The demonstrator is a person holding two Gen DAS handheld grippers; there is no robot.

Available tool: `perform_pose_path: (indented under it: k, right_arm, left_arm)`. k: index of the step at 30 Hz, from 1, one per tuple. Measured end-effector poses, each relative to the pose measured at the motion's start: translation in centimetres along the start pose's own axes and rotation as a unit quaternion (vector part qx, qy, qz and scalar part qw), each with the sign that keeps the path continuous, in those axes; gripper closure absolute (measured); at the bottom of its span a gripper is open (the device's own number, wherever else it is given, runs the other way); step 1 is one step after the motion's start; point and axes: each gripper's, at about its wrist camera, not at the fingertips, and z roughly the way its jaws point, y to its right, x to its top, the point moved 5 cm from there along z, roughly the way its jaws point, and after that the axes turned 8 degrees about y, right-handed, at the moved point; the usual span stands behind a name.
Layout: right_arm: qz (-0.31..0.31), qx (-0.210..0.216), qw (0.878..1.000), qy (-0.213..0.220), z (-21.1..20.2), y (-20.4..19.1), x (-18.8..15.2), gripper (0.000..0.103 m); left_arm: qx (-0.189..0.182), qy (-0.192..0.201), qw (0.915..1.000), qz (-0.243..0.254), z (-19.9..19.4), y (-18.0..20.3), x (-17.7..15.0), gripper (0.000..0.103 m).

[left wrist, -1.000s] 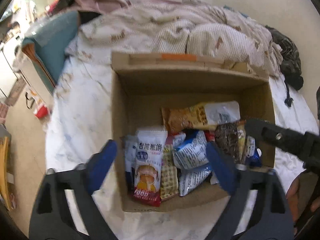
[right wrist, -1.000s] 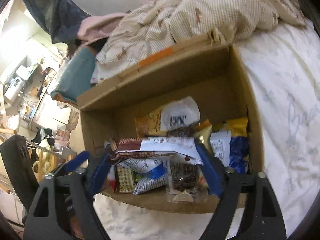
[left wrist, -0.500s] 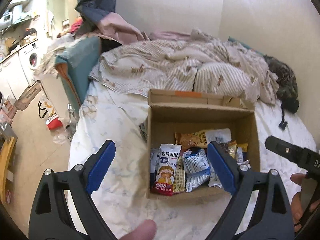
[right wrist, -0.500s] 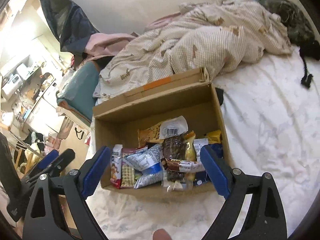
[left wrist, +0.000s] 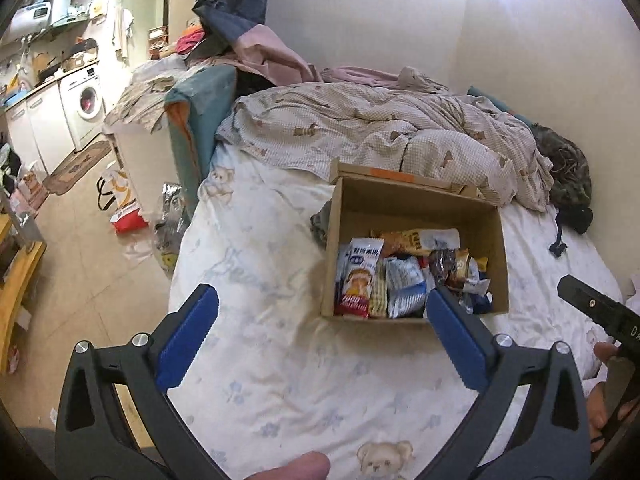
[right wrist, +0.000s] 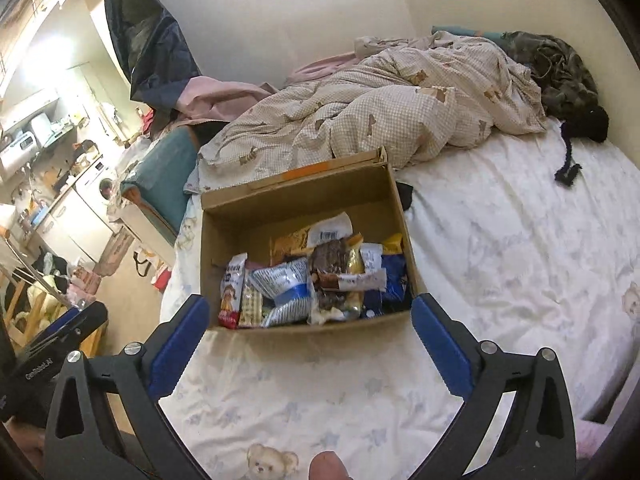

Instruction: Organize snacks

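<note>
An open cardboard box (left wrist: 420,204) (right wrist: 296,200) sits on the bed and holds several snack packets (left wrist: 404,276) (right wrist: 316,280). A brown-and-white bar (right wrist: 348,280) lies on top of the pile. My left gripper (left wrist: 320,308) is open and empty, held well back above the sheet in front of the box. My right gripper (right wrist: 310,316) is open and empty, also drawn back from the box's near wall. The right gripper's tip (left wrist: 592,308) shows in the left wrist view, and the left gripper's tip (right wrist: 68,324) in the right wrist view.
The white bear-print sheet (left wrist: 280,360) (right wrist: 500,260) covers the bed. A crumpled checked duvet (left wrist: 380,136) (right wrist: 380,116) lies behind the box, with dark clothing (left wrist: 568,172) at the far right. The floor (left wrist: 88,248) and a washing machine (left wrist: 86,104) are to the left.
My right gripper let go of the brown-and-white bar, which now lies on the pile in the box. Both grippers have pulled back and up, away from the box.
</note>
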Motion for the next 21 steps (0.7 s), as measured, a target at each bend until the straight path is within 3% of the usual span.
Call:
perform_pose_path:
  k: [7, 14, 21]
  right_arm:
    - [-0.004, 0.000, 1.000, 0.014, -1.3, -0.5, -2.2, 0.000]
    - [-0.016, -0.007, 1.000, -0.017, 0.3, -0.7, -4.5, 0.000]
    - [-0.061, -0.045, 0.997, 0.021, 1.2, -1.5, -4.2, 0.000]
  left_arm:
    - [-0.006, -0.010, 0.9999, -0.007, -1.0, 0.0, -1.8, 0.000]
    - [0.004, -0.020, 0.9998, 0.002, 0.4, 0.8, -3.2, 0.000]
    - [0.010, -0.034, 0.9993, 0.010, 1.8, 1.6, -3.9, 0.000]
